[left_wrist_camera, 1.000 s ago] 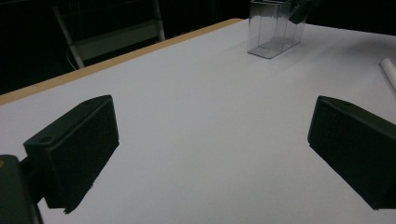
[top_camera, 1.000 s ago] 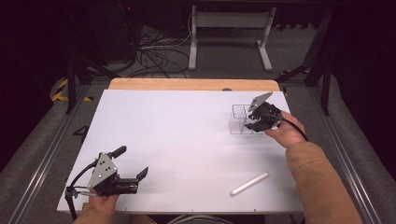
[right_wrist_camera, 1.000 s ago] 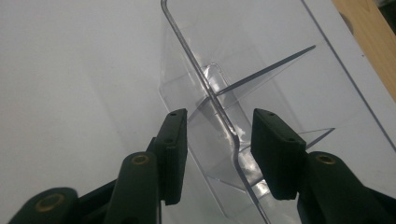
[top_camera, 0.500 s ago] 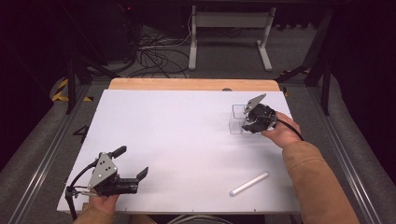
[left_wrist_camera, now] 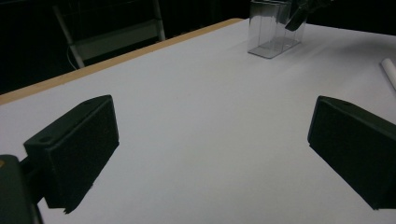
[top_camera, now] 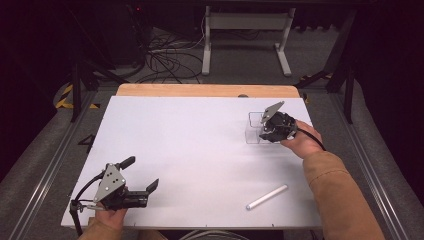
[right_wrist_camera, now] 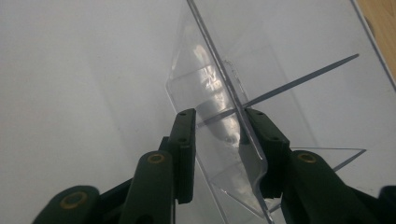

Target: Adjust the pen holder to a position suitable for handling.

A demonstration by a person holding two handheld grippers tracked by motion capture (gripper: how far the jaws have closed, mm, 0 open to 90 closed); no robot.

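A clear plastic box [top_camera: 252, 131] with inner dividers stands at the far right of the white table [top_camera: 200, 150]. My right gripper [top_camera: 265, 134] reaches down into it. In the right gripper view its jaws have just been closing, and the right gripper [right_wrist_camera: 219, 140] now has both pads against the clear box [right_wrist_camera: 205, 93], one on each side of a compartment wall. My left gripper [top_camera: 141, 172] rests at the near left, lying on its side and open. The left gripper [left_wrist_camera: 210, 154] has nothing between its wide jaws, with the clear box [left_wrist_camera: 275, 28] far ahead of it.
A white tube [top_camera: 266, 197] lies near the front right edge, and the tube [left_wrist_camera: 390, 70] also shows at the right border of the left gripper view. A wooden strip [top_camera: 205, 90] runs along the table's far edge. Cables and a metal stand sit on the floor beyond.
The right gripper's jaws have narrowed onto the clear box and the hand has settled slightly at it. The left gripper has not moved.
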